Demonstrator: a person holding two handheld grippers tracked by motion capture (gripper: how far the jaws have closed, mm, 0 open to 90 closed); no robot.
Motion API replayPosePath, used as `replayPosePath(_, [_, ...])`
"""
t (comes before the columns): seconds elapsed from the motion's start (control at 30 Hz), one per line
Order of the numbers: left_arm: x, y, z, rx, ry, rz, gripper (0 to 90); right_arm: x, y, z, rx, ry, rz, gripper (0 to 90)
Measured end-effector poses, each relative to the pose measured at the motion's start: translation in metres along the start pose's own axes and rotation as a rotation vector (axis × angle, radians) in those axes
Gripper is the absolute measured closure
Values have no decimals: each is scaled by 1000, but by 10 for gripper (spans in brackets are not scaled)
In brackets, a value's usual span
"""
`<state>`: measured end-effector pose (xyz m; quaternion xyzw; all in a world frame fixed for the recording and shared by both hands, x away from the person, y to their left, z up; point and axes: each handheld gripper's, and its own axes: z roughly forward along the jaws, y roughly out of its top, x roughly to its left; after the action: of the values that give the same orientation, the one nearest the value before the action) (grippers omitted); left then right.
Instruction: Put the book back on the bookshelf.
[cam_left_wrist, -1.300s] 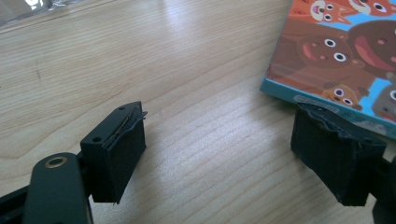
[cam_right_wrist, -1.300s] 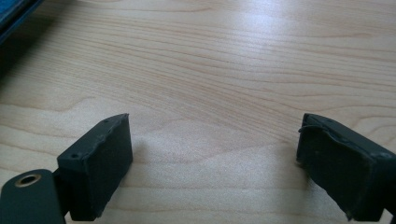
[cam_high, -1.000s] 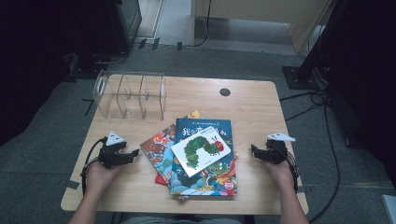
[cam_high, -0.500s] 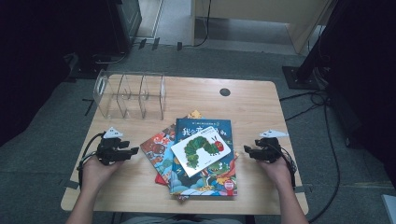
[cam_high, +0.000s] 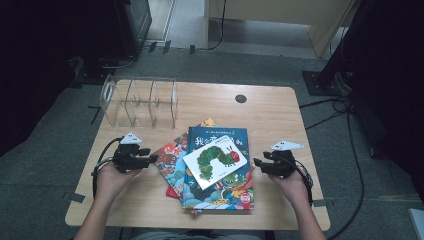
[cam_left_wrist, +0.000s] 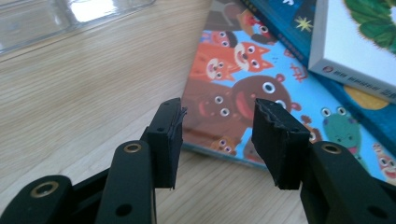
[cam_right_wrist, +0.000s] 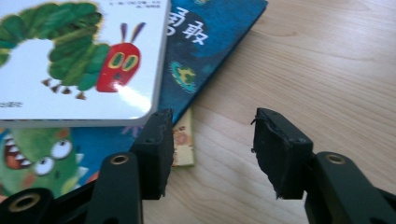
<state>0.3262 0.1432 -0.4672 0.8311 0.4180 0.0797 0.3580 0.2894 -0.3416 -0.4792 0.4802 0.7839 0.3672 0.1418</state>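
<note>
We see the left gripper (cam_high: 151, 159) at nine o'clock of the stacked books (cam_high: 216, 170) and the right gripper (cam_high: 258, 162) at three o'clock. Both pairs of jaws (just closing) stand half open, nothing between them.

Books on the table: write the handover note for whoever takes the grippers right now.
Left gripper: jaws apart, just been closing, nothing between them, at the left edge of the animal book.
Right gripper: jaws apart, just been closing, nothing held, beside the right edge of the blue book.
Things: books stacked loosely mid-table, white caterpillar book on top; clear rack behind at left holds none.
Done: no book lifted or racked.
Left: probably grip books and stand them in the rack.
</note>
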Motion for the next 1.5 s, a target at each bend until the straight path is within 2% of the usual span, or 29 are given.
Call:
replayPosePath(0.13, [-4,7,4,-8,-30,19,565,6,0,-2,-13,26,2,520])
replayPosePath(0.27, [-8,15,11,1,-56,32,584,9,-1,-3,-10,32,3,554])
replayPosePath(0.47, [-11,26,23,28,-71,58,574,20,-1,-6,-24,63,29,687])
replayPosePath(0.5, [-13,31,27,33,-81,67,581,26,0,-5,-20,70,22,730])
replayPosePath(0.53, [-13,31,27,33,-81,67,586,26,0,-5,-20,70,22,730])
replayPosePath(0.63, [-17,38,31,24,-81,92,590,35,1,-2,-13,83,-1,807])
replayPosePath(0.67, [-18,40,33,20,-84,93,591,41,2,-1,-12,86,-17,863])
replayPosePath(0.77, [-21,45,40,27,-94,108,593,45,3,1,-7,91,-27,896])
replayPosePath(0.9, [-25,50,46,22,-126,104,610,49,3,7,11,96,-38,899])
replayPosePath(1.03, [-29,51,54,41,-129,124,615,48,1,12,48,102,-41,899])
replayPosePath(1.27, [-36,51,59,66,-145,137,612,45,3,15,39,114,-43,899])
replayPosePath(1.37, [-40,50,59,65,-129,145,620,45,3,16,35,110,-45,898])
replayPosePath(1.5, [-40,47,57,62,-138,136,627,44,4,18,32,110,-43,898])
